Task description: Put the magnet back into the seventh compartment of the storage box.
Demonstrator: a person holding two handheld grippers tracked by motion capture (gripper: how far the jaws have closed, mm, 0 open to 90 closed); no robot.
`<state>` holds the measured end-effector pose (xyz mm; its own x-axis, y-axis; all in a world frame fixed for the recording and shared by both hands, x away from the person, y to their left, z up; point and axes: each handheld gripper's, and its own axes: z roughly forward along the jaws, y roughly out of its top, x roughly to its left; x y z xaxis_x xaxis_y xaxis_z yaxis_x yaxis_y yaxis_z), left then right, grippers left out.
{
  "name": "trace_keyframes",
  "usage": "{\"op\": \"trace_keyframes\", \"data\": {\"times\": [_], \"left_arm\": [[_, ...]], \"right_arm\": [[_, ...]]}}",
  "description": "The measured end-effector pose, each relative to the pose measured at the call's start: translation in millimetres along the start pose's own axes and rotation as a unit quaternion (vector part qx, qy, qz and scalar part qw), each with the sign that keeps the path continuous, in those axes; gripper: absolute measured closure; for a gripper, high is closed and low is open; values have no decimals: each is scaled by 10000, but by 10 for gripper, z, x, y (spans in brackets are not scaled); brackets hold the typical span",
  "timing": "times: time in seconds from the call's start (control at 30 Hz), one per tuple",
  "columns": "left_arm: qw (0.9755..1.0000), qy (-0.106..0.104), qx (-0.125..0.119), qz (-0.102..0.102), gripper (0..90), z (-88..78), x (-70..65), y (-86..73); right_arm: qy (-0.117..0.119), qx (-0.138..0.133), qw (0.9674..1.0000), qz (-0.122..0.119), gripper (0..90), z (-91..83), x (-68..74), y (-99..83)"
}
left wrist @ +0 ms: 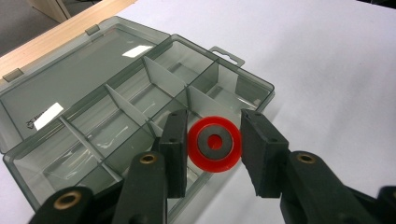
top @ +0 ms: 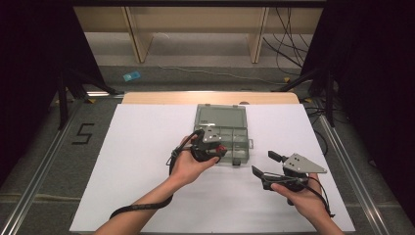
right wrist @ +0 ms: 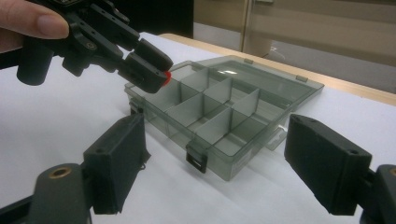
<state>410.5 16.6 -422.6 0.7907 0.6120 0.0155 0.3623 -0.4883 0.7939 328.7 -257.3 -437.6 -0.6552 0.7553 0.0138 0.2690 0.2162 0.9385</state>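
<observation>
My left gripper [left wrist: 214,144] holds a red ring [left wrist: 215,143] between its jaws, clamped by its rim, flat face and centre hole turned toward my camera. It hangs over the near edge of the open organizer box [left wrist: 140,93], above a front compartment. The box's long side runs across the tabletop [top: 147,147], lid laid back. A white label [left wrist: 45,115] on the lid is too small to read. My right gripper [right wrist: 215,158] stands wide and empty, just beside the box, bare tabletop around it.
</observation>
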Motion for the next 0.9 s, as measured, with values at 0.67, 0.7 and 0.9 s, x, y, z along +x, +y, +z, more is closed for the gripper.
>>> {"op": "trace_keyframes", "data": {"times": [0.67,0.7,0.9], "left_arm": [[10000,-23,-8,64,632,74,-8,69],[10000,-21,5,74,632,77,-7,72],[10000,-63,-13,52,632,116,-27,92]], "right_arm": [[4,-3,10000,-6,218,-1,-2,-2],[7,-7,10000,-7,218,0,-2,-2],[2,-4,10000,-5,218,-1,-2,-2]]}}
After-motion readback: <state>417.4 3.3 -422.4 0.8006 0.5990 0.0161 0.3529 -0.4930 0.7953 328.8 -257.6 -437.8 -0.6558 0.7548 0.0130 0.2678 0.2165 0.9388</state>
